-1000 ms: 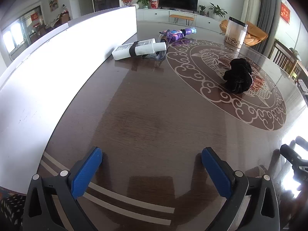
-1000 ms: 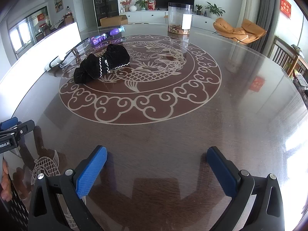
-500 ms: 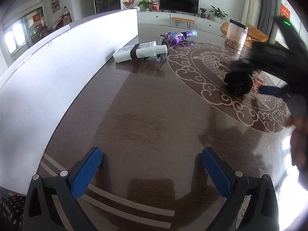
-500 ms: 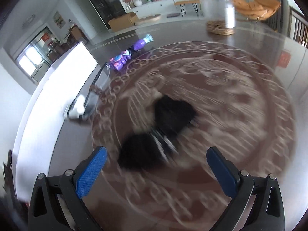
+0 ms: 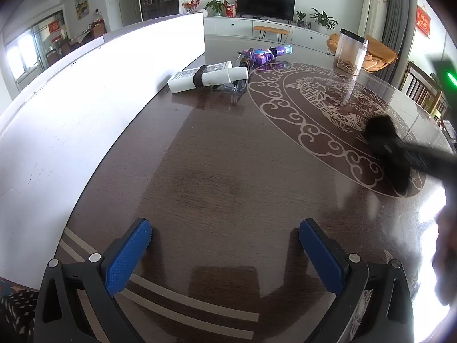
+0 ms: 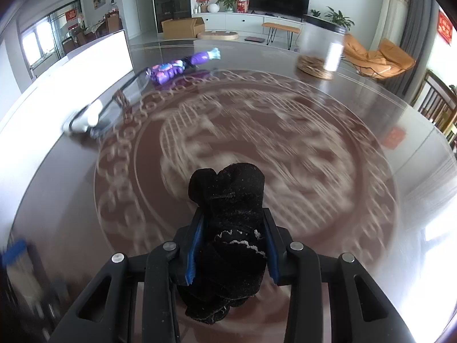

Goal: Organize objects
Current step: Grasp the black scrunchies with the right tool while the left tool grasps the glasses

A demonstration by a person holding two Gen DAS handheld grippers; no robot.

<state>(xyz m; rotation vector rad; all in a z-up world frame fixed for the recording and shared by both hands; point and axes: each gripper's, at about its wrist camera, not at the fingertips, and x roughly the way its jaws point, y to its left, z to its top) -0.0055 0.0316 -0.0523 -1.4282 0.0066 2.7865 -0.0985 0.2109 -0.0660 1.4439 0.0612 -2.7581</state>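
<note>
A black bundled sock with white lace trim [image 6: 228,217] sits between the blue pads of my right gripper [image 6: 232,214]. Its jaws are closing and the pads press on both sides of the bundle, just above the table's round dragon pattern [image 6: 314,154]. In the left wrist view the same bundle [image 5: 380,125] shows as a dark blur at the right, with the right gripper's arm behind it. My left gripper [image 5: 224,228] hangs open over bare dark wood near the table's front edge, with nothing between its fingers.
A white bottle with a black band [image 5: 205,77] lies beside clear goggles by a long white board [image 5: 85,100] on the left. A purple toy [image 5: 264,54] lies further back. A clear jar [image 5: 350,51] stands at the far right of the pattern.
My right gripper swung over to the black sock bundle and its wide-open jaws came in onto it. The left gripper kept still and open.
</note>
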